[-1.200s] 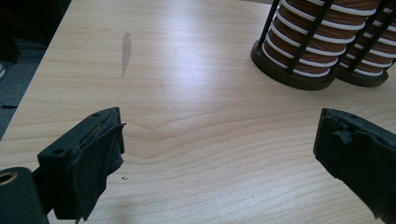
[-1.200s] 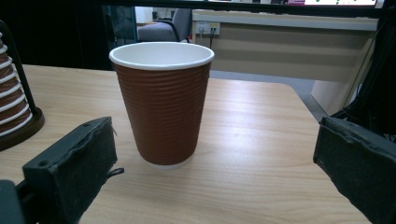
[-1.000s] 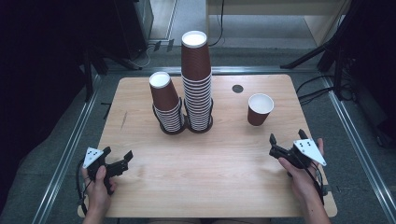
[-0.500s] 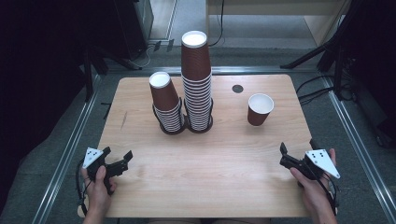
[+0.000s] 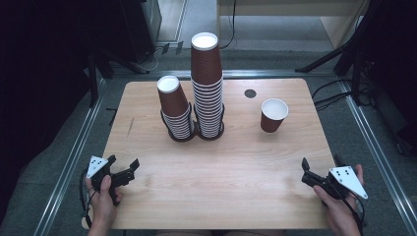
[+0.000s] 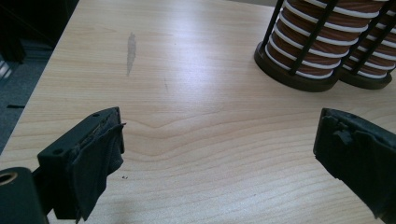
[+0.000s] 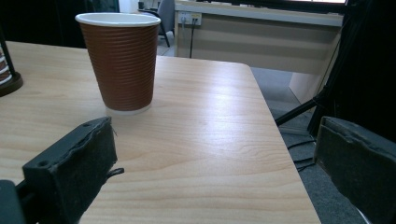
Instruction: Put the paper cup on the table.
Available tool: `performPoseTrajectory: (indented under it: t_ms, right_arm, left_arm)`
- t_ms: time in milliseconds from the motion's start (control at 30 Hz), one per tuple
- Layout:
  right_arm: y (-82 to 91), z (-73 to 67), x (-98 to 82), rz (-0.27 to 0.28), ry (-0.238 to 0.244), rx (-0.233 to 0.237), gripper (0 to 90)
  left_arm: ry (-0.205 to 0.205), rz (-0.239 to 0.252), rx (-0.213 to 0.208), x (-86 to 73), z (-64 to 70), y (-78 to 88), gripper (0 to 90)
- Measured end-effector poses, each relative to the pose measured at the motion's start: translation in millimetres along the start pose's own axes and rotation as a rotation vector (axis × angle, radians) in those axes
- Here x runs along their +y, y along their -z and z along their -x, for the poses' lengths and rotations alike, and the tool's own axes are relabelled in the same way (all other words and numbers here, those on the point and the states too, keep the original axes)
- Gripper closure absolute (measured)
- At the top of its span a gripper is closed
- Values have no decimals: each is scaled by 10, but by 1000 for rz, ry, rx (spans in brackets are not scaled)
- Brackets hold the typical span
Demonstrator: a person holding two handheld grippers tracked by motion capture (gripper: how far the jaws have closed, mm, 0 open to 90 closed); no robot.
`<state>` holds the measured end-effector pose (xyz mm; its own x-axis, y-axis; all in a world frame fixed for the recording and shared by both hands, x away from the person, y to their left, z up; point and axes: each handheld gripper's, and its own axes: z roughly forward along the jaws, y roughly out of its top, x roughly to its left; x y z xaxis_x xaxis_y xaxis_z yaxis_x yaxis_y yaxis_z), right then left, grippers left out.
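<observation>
Both claws released: right claw (image 5: 319,169) at table (image 5: 236,196) edge near cup (image 5: 273,115), left claw (image 5: 123,169) w/ open wood ahead

brown ribbed paper cup (image 5: 273,114) upright, right of stacks (image 5: 207,88).

You're in a lab-style recording room: bare wooden table (image 5: 216,172), metal floor rails (image 5: 69,167), black stand legs (image 5: 334,56) and loose cables (image 5: 327,88) around it, a wall socket (image 7: 189,18) behind.
</observation>
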<state>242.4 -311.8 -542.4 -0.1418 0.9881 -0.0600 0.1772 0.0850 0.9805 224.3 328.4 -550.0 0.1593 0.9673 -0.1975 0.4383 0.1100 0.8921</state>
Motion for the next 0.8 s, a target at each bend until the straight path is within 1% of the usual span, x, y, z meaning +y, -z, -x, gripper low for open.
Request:
performPoseTrajectory:
  t_ms: [167, 267, 300, 367, 400, 433, 467, 567, 733, 800]
  right_arm:
    - [81, 11, -23, 0, 19, 10, 0]
    - [134, 57, -38, 7, 3, 18, 0]
    - [151, 79, -42, 11, -16, 30, 0]
    - [172, 106, -45, 11, -21, 48, 0]
    - [180, 104, -48, 2, -19, 50, 0]
    - [184, 99, -54, -6, 1, 50, 0]
    - [189, 94, -60, -9, 10, 54, 0]
    - [200, 75, -71, -21, 28, 59, 0]
    - [210, 76, -77, -20, 26, 58, 0]
    - [206, 65, -80, -21, 34, 61, 0]
  left_arm:
    - [6, 6, 7, -4, -8, 11, 17]
    - [16, 10, 9, -6, -14, 19, 17]
    - [20, 13, 9, -7, -17, 24, 17]
    - [32, 20, 12, -10, -28, 34, 17]
    - [40, 22, 15, -10, -34, 40, 17]
    - [43, 24, 17, -10, -39, 42, 17]
    - [48, 25, 20, -12, -40, 44, 17]
    - [48, 26, 20, -15, -39, 52, 17]
    - [43, 26, 29, -18, -31, 53, 17]
    - [42, 27, 26, -18, -32, 53, 17]
